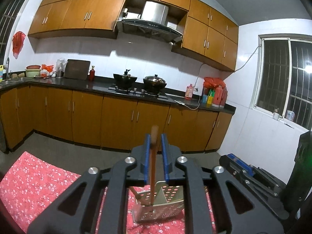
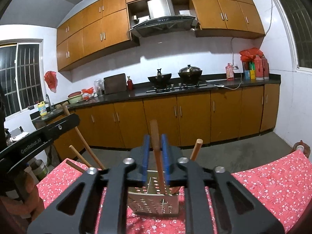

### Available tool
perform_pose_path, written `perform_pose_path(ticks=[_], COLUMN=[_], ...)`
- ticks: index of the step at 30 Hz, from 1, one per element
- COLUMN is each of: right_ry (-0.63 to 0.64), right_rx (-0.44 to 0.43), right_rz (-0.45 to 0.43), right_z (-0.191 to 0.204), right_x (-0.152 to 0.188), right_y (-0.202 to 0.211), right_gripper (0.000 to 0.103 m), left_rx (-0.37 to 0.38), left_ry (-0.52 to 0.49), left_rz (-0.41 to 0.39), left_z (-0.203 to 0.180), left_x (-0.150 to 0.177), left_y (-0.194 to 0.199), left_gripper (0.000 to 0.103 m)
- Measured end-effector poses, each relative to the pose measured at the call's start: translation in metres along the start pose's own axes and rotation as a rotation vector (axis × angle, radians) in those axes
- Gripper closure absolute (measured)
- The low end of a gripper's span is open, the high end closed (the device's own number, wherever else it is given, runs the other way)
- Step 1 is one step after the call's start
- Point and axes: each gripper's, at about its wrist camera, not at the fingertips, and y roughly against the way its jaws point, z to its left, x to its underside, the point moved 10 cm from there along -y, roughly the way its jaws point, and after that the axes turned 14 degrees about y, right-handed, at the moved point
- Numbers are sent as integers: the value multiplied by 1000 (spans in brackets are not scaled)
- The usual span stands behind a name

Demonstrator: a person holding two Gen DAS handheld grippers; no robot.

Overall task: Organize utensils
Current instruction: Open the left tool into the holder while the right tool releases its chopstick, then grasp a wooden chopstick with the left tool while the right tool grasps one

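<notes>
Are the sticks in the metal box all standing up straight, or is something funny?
Nothing is spilled or broken. The wooden-handled utensils lean in different directions inside the perforated metal holder on the red floral tablecloth.

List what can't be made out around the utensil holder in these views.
- Left wrist view: the wooden utensil's working end, sunk in the perforated holder; the left gripper covers the holder's sides.
- Right wrist view: the holder's inside, behind the right gripper.
- Pink bottle label on the counter: too small.
</notes>
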Motion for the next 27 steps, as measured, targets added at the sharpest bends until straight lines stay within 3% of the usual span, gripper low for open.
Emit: perform_pose_path(ticks=[5, 11, 14, 18, 22, 27], right_ry=[-7, -32, -43, -84, -160, -202], right_rx=[9, 57, 95, 106, 43, -19], right_rz=[-27, -25, 56, 272, 487, 580], right_z=[-3, -21, -36, -49, -35, -6], right_x=[-11, -2, 34, 116, 204, 248], right_y=[21, 60, 67, 51, 29, 14], right_gripper=[73, 73, 73, 73, 82, 83], left_rx=[3, -4, -37, -127, -208, -252], left_ry=[11, 17, 29, 16, 44, 66], left_rz=[-18, -17, 17, 105, 265, 382], left_z=[-1, 14, 38, 76, 117, 140], left_x=[-8, -7, 12, 54, 116, 170], left_y=[18, 60, 82, 88, 78, 70], left_gripper=[83, 71, 66, 65, 65, 66])
